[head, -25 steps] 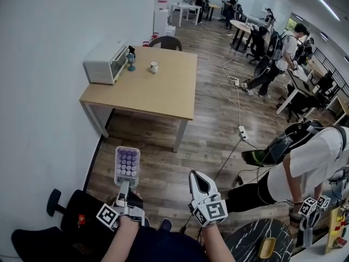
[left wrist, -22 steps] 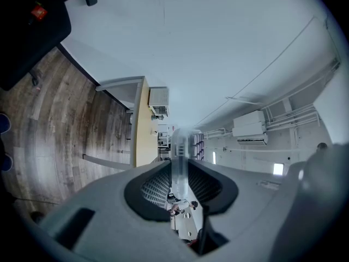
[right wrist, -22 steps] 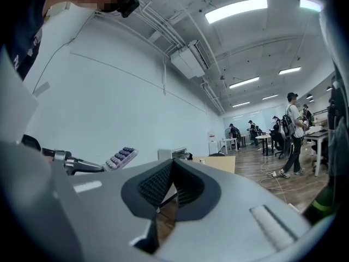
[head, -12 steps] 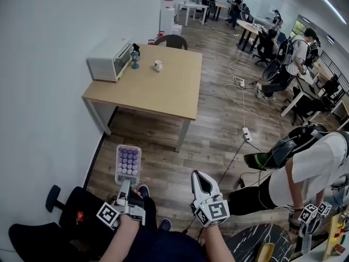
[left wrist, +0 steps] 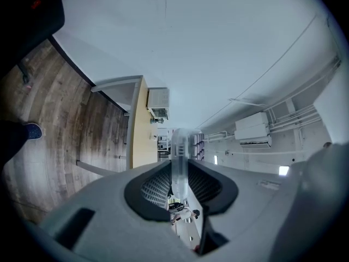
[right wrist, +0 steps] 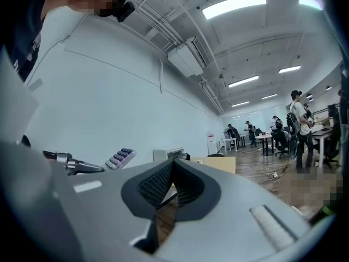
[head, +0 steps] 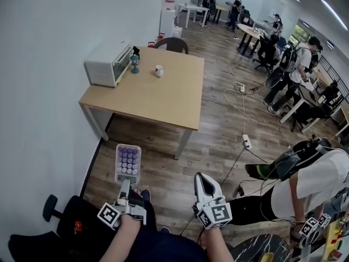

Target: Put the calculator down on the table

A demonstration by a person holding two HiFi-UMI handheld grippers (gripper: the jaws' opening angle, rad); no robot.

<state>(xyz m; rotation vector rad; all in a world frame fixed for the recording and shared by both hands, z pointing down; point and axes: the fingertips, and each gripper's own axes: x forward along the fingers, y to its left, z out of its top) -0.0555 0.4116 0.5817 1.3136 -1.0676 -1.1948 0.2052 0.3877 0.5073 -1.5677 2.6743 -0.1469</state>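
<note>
Left gripper [head: 126, 183] is clamped on the near end of the calculator [head: 127, 163]. In the head view the keys face up, and it is held out over the wood floor [head: 218, 146], well short of the table [head: 158, 100]. In the left gripper view the calculator shows only edge-on, as a pale blurred strip between the pads, and I can't read any keys there. Right gripper [head: 204, 183] has its jaws together with nothing between them.

Hard to make out:
- A black chair [head: 52, 206] is cut off at the bottom-left edge.
- One shoe [head: 145, 193] peeks out just beside the left gripper.
- The small blue item [head: 134, 59] beside the white box appliance [head: 107, 64] is too small for me to identify.
- A mug [head: 159, 70] stands near it.

Room to move:
- The table stands by the white wall, with the appliance at its far left corner.
- The near half of the tabletop is bare.
- The floor between me and the table's near edge is open.
- Off to the right, a power strip [head: 247, 142] and its cable lie on the boards.
- A bent-over person [head: 313, 168] stands on the right gripper's side.
</note>
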